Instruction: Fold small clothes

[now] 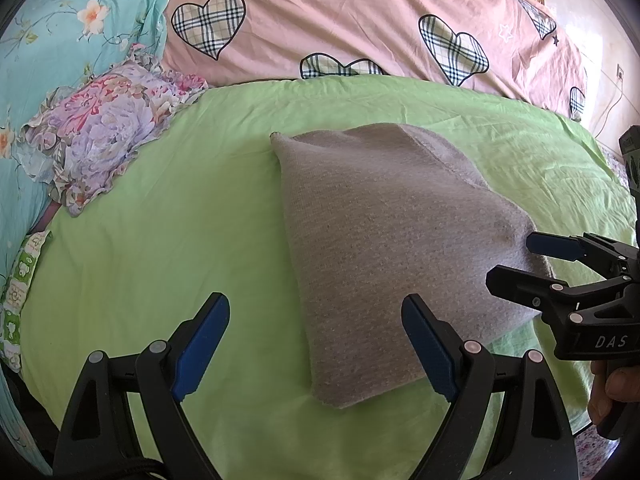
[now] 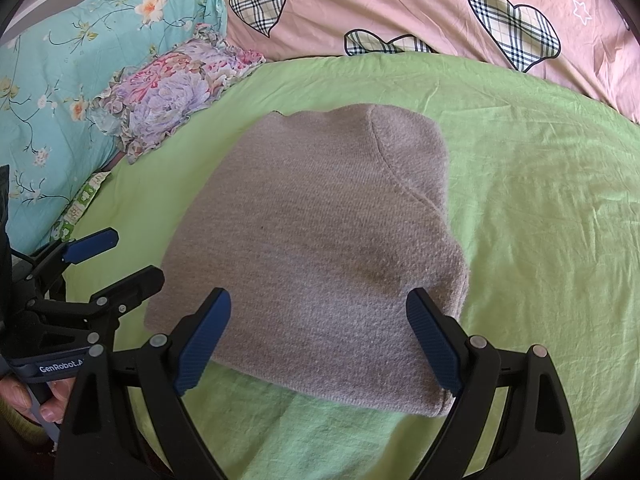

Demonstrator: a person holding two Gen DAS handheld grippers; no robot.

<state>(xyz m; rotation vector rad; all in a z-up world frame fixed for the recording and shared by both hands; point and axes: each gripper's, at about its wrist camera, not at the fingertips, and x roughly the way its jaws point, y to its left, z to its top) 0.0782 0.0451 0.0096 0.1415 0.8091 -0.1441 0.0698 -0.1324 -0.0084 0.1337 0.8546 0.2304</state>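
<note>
A grey knit garment [image 1: 384, 248] lies folded into a compact block on the green sheet [image 1: 160, 240]; it also shows in the right wrist view [image 2: 320, 248]. My left gripper [image 1: 316, 312] is open and empty, just in front of the garment's near left corner. It also shows at the left of the right wrist view [image 2: 132, 256]. My right gripper [image 2: 320, 308] is open, its fingers spread over the garment's near edge, holding nothing. In the left wrist view it [image 1: 516, 258] sits at the garment's right edge.
A floral frilled pillow [image 1: 100, 136] and a turquoise flowered quilt [image 1: 60, 32] lie at the left. A pink quilt with plaid hearts [image 1: 360, 16] lies behind the green sheet. A wall with a cable [image 1: 612, 92] is at the far right.
</note>
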